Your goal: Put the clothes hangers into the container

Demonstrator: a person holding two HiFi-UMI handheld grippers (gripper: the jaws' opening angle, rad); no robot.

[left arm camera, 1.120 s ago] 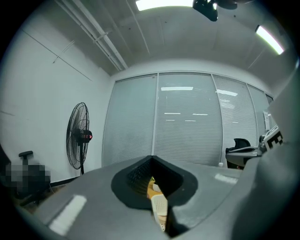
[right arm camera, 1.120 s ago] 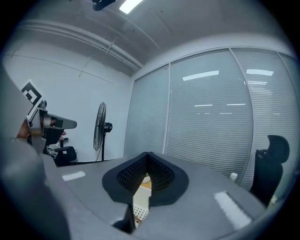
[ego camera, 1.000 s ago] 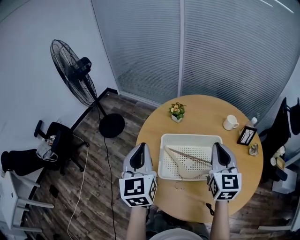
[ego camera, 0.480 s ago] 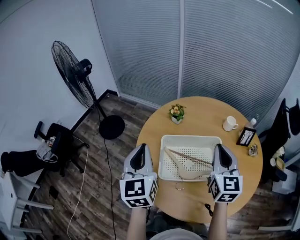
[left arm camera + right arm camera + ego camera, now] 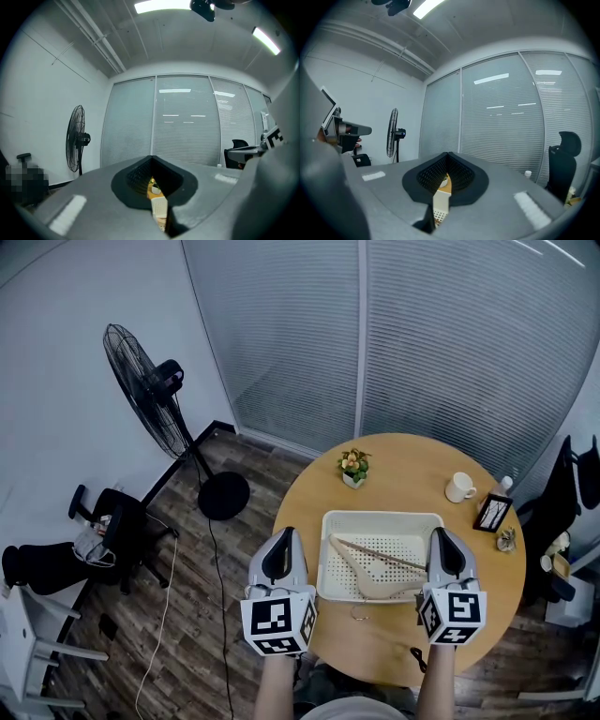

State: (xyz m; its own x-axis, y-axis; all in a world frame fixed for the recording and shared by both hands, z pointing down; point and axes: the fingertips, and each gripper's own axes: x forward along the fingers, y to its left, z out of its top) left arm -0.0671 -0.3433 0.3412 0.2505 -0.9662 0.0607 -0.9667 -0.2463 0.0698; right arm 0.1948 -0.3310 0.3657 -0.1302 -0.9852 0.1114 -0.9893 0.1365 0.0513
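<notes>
Hardly moved, left gripper [image 5: 280, 538] and right gripper [image 5: 444, 538], jaws pressed together, flank container [image 5: 333, 517] with hangers [image 5: 361, 570]; mug [image 5: 460, 486] beyond.

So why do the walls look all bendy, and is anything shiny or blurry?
Head view: sharp, evenly lit, the glass wall bows only a little. Left gripper view: fisheye lens, black corners, the ceiling light glares white, a mosaic patch sits lower left. Right gripper view: same round warp, lamp reflections streak the glass.

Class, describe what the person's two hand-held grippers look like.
Both the left gripper and right gripper are light grey tapering shells with black ribbed fingers. Each carries a white cube printed with black square markers. No sleeves show.
</notes>
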